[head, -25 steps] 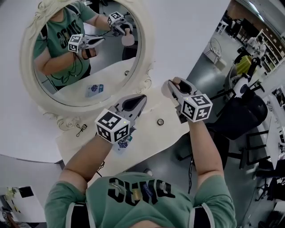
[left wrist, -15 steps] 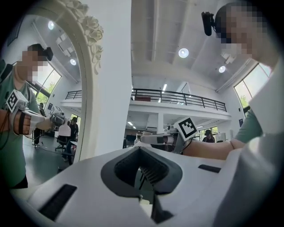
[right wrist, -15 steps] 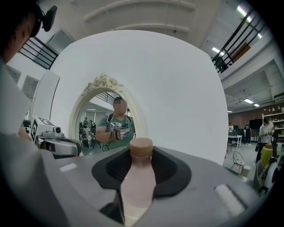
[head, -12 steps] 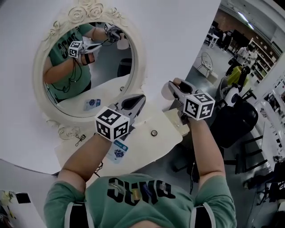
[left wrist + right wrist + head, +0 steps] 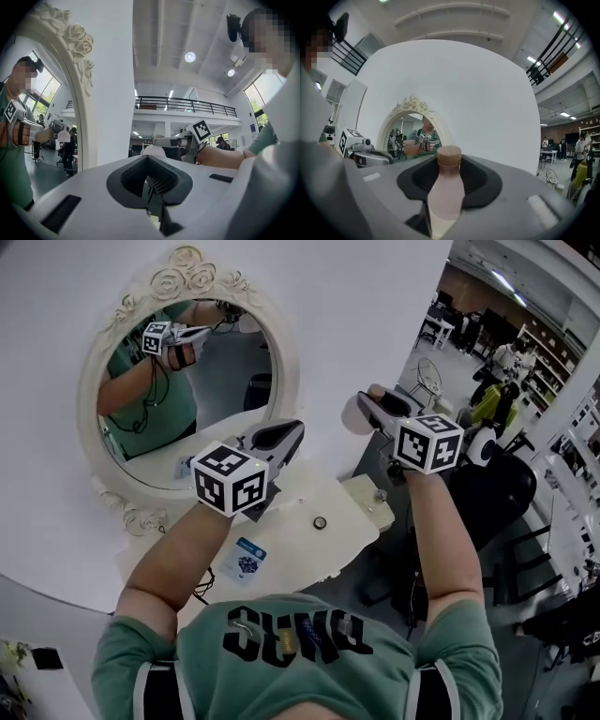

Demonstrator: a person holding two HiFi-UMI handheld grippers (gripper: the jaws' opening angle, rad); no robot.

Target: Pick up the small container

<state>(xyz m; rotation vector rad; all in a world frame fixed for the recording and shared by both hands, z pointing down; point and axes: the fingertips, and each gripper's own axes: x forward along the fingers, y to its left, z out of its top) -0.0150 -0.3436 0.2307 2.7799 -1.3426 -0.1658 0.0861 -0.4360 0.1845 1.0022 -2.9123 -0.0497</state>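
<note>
The right gripper (image 5: 367, 411) clamps the small container (image 5: 446, 190), a pale bottle with its long axis upright and brown cap on top, right of the mirror (image 5: 285, 381). The left gripper (image 5: 281, 437), jaws together and empty, hangs nearer the mirror.

A round mirror (image 5: 225, 371) in an ornate cream frame sits against the white wall (image 5: 366, 315) behind a cream table (image 5: 291, 545) — a blue-printed packet (image 5: 246, 561) and a small dark ring (image 5: 320, 522) lie on it, apart. A black chair (image 5: 497, 507) stands at the right.
</note>
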